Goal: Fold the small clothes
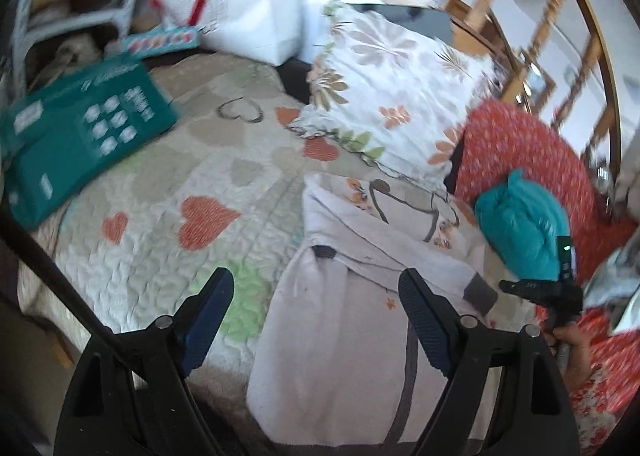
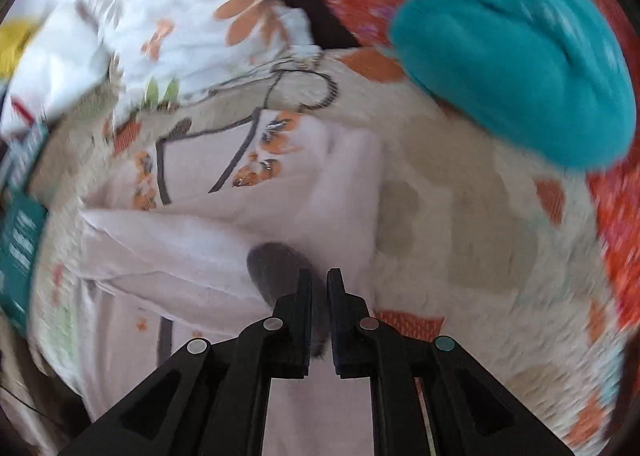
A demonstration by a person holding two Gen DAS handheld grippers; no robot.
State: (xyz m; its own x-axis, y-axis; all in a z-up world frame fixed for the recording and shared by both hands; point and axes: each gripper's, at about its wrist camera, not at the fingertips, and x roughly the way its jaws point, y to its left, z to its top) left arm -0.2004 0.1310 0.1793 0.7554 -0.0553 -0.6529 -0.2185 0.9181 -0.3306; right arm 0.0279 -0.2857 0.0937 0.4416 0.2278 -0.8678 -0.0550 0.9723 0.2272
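A pale pink small garment [image 1: 352, 336] with grey trim and orange flower prints lies partly folded on the heart-patterned quilt [image 1: 160, 215]. My left gripper [image 1: 316, 288] hovers over it, open, with nothing between its blue pads. At the right edge of the left wrist view a hand [image 1: 572, 340] holds my right gripper [image 1: 506, 284] beside the garment's grey cuff [image 1: 480, 290]. In the blurred right wrist view the right gripper [image 2: 320, 280] is shut on that grey cuff [image 2: 276, 260], with the garment [image 2: 200, 240] spread to its left.
A teal cloth bundle [image 1: 524, 223] [image 2: 520, 67] rests on red patterned fabric [image 1: 520, 143] to the right. A floral pillow [image 1: 392, 95] lies behind the garment. A green box [image 1: 80, 135] and a white bag [image 1: 248, 15] sit at the left and back. Wooden rails [image 1: 520, 15] stand beyond.
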